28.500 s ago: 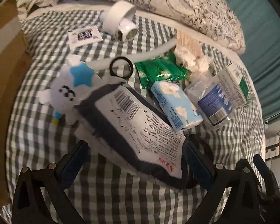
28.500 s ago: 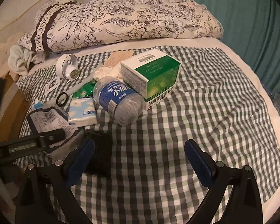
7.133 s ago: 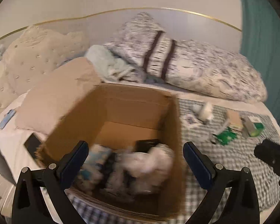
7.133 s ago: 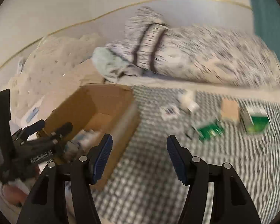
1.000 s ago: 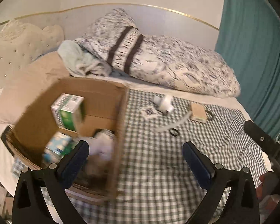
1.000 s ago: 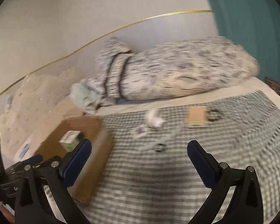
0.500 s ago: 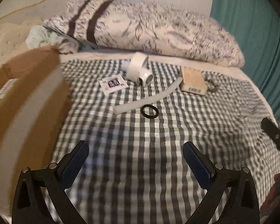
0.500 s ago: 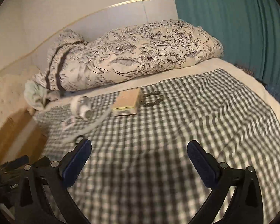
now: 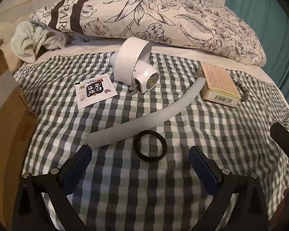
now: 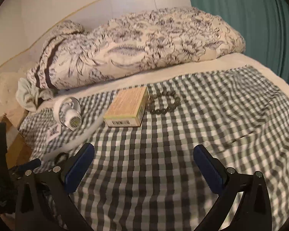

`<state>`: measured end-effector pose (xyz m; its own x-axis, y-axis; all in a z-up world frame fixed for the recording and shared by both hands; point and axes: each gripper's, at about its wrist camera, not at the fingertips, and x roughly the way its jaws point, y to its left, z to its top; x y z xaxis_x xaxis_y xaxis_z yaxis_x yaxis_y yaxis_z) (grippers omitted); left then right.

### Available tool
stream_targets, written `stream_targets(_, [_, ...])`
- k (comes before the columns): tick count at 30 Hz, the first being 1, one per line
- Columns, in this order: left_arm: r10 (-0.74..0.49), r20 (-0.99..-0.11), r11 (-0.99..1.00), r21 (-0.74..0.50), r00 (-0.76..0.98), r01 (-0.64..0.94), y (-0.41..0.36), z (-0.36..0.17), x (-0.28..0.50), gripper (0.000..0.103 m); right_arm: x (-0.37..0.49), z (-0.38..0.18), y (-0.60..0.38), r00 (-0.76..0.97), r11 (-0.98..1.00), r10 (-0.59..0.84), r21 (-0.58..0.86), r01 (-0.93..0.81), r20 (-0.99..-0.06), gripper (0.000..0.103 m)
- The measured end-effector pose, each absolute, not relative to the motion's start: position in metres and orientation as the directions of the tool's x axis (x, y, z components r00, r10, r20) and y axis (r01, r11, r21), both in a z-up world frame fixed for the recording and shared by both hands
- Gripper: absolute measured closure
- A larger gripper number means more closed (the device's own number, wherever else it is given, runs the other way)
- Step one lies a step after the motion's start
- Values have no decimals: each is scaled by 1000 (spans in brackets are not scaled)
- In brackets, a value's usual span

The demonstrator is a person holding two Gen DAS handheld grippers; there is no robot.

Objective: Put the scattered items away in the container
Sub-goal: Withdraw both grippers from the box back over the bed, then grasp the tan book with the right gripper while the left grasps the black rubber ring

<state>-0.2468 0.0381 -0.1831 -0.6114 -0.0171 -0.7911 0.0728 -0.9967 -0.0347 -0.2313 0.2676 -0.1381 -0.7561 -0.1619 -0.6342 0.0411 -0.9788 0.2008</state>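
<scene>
My left gripper (image 9: 139, 159) is open and empty, just above the checked cloth (image 9: 125, 192), with a black ring (image 9: 150, 146) lying between its jaws. A long white tube (image 9: 150, 119) lies just beyond the ring. Farther back are a white fan-like device (image 9: 134, 67), a small printed sachet (image 9: 94, 92) and a tan flat box (image 9: 218, 84). My right gripper (image 10: 143, 157) is open and empty over bare cloth. The tan box (image 10: 127, 106) and a dark bead bracelet (image 10: 162, 103) lie ahead of it. The cardboard container's wall (image 9: 3, 105) stands at the left edge.
A floral pillow (image 9: 144, 11) and a pale green towel (image 9: 32, 38) lie along the back of the bed. A teal curtain (image 10: 250, 19) hangs at the right. The left gripper's body (image 10: 3, 173) shows at the lower left of the right wrist view.
Both grippers have swung away from the box and dropped closer to the cloth. The left one has come up to the black ring. The right one has neared the tan box and bracelet.
</scene>
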Motion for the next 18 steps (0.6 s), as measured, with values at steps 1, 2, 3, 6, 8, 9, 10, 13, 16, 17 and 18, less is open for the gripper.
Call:
stream_targets(1, [-28,-793,-997,-19,-609,71,39,-186,-250,0,-235,-141,266,-753,-977,-169,210,43,-636,0])
stream_targets(2, [-37,-794,-998,-4,-607,65,40,-189,-252,0,-238,-143,265,-751,-975,-175,216,44,-636,0])
stream_targets(3, [-42,-793,-998,8,-607,60,41,-192,-254,0,-241,-145,263,-753,-975,-176,216,46,-635,0])
stream_targets(6, [-25,-792,-998,-10,-610,54,39,-197,-256,0,-253,-144,255,-764,-981,-165,182,63,-624,0])
stream_targets(8, [-5,-789,-997,-40,-614,59,35,-199,-256,0,-260,-144,252,-774,-985,-151,164,61,-616,0])
stream_targets(9, [-5,-786,-997,-44,-618,63,35,-199,-256,0,-264,-144,251,-775,-984,-153,166,63,-613,0])
stream_targets(10, [-13,-780,-997,-40,-626,71,35,-199,-256,1,-268,-145,250,-774,-983,-159,170,67,-613,0])
stream_targets(13, [-45,-766,-996,-19,-641,93,38,-198,-254,8,-282,-150,241,-759,-986,-153,150,74,-633,0])
stream_targets(16, [-43,-757,-995,-29,-652,100,35,-197,-252,13,-294,-154,224,-753,-990,-138,99,97,-643,0])
stream_targets(17, [-36,-757,-994,-40,-652,101,33,-198,-252,13,-297,-155,219,-754,-992,-127,74,103,-644,0])
stream_targets(18, [-36,-754,-993,-46,-656,107,31,-198,-251,19,-301,-156,213,-759,-992,-118,49,113,-640,0])
